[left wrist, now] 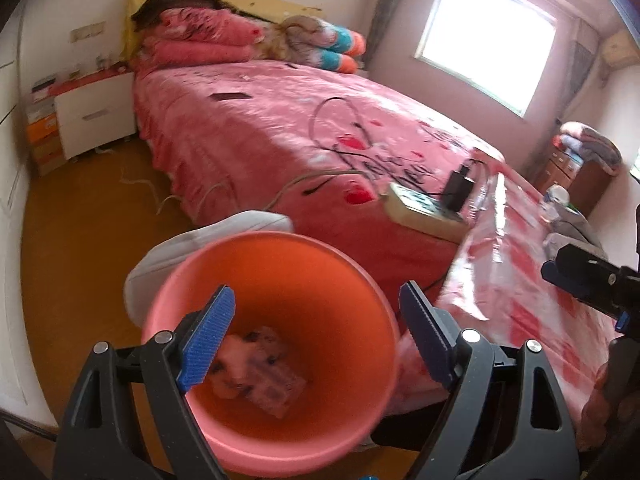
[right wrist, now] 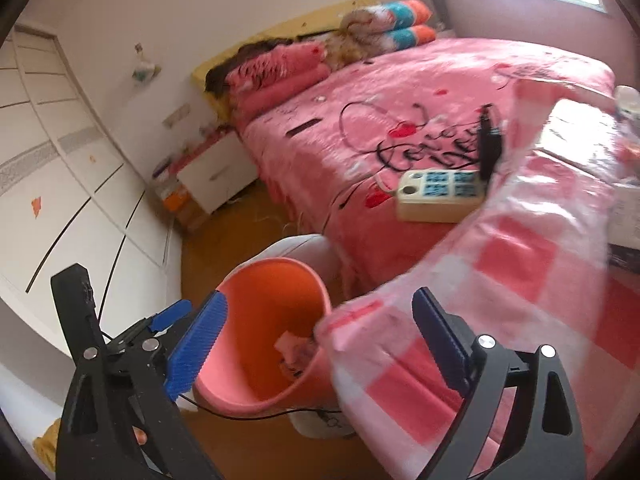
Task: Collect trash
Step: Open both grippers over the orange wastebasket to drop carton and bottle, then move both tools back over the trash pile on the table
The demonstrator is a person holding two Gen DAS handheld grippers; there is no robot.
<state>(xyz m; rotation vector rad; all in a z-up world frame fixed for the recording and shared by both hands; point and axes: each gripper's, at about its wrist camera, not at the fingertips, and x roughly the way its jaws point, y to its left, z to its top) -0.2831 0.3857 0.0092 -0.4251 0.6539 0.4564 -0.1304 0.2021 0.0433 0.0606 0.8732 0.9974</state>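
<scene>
The left gripper (left wrist: 316, 336) is hanging wide apart and empty above the round pink plastic bin (left wrist: 352, 280), where crumpled pinkish wrappers (left wrist: 260, 368) are lying on the bottom; the right gripper (right wrist: 320, 344) is gaping, gripping nothing, beside the checked pink-and-white cloth (right wrist: 520, 248).

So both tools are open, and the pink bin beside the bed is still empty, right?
Not quite. The pink bin already holds crumpled trash at its bottom, as the left wrist view shows. The rest stands: the left tool and right tool are open, and the bin sits beside the bed.
</scene>
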